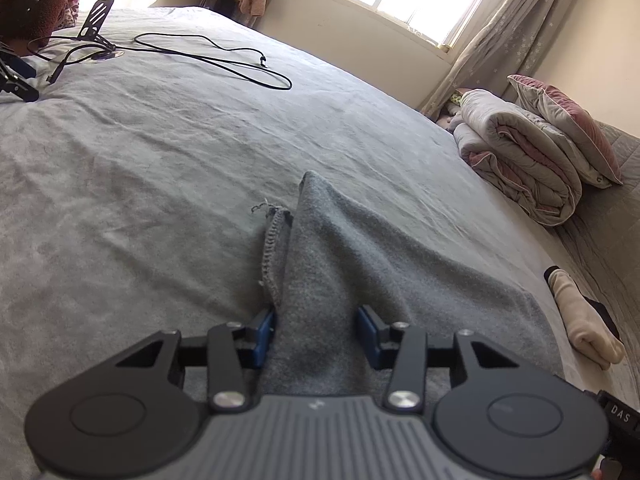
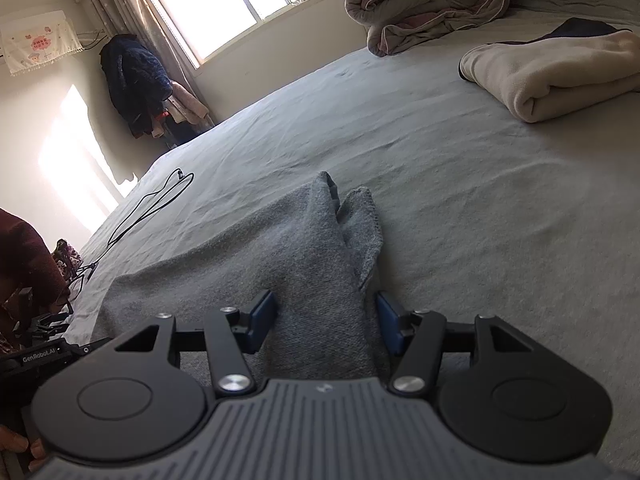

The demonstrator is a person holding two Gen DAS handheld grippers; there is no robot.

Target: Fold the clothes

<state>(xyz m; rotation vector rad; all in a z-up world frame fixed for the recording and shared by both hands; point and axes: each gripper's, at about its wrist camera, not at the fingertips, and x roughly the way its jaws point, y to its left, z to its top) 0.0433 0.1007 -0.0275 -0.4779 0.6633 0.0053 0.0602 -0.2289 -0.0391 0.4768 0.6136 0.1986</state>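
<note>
Two grippers, left gripper (image 1: 316, 332) and right gripper (image 2: 326, 318), each stand with blue-padded jaws spread around a raised ridge of grey knitted garment (image 1: 340, 248) on the grey-sheeted bed (image 1: 160, 140).

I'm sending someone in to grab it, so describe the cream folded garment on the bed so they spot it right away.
Start at the big bed with the grey sheet under the window. Near its head end lies a rolled grey and pink quilt; the cream folded garment sits just beside it on the sheet. It is pale fleece with a dark lining showing, unlike the grey knit cloth between the grippers' fingers.
</note>
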